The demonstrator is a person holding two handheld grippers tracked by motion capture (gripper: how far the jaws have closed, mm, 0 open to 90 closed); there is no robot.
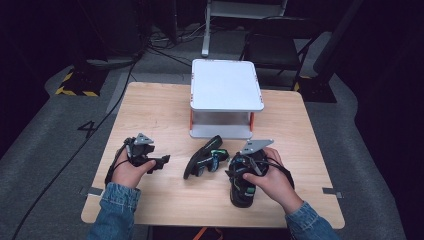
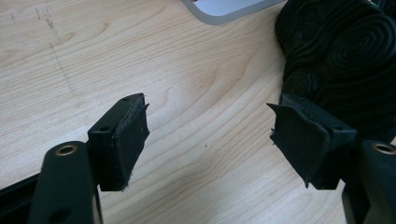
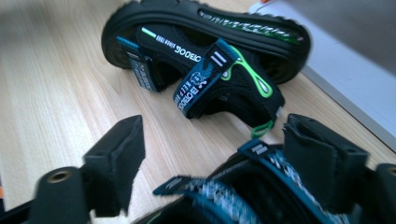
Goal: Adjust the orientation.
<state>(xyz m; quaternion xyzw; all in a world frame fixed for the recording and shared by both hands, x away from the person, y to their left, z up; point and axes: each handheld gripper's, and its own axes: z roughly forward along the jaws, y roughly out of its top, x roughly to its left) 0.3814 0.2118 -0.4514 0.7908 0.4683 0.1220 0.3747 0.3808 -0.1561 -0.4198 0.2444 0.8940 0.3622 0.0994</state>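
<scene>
Two blue denim sleeves [image 1: 116,204] come in at the bottom of the high view, each hand holding a black gripper over a wooden table [image 1: 160,112]. The left gripper [image 1: 159,163] sits low at the left side, its jaws wide apart with nothing between them — just bare wood. A black sandal's ridged sole [image 2: 345,51] is close beside its right jaw.

The right gripper [image 3: 210,163] has its jaws apart too, one on each side of a black and blue sandal [image 1: 243,187] near the table's front edge. I cannot tell if they touch it. A second sandal [image 1: 202,157] lies on its side in the middle, between the two grippers. Behind it stands a small white shelf [image 1: 226,85] with orange legs.
</scene>
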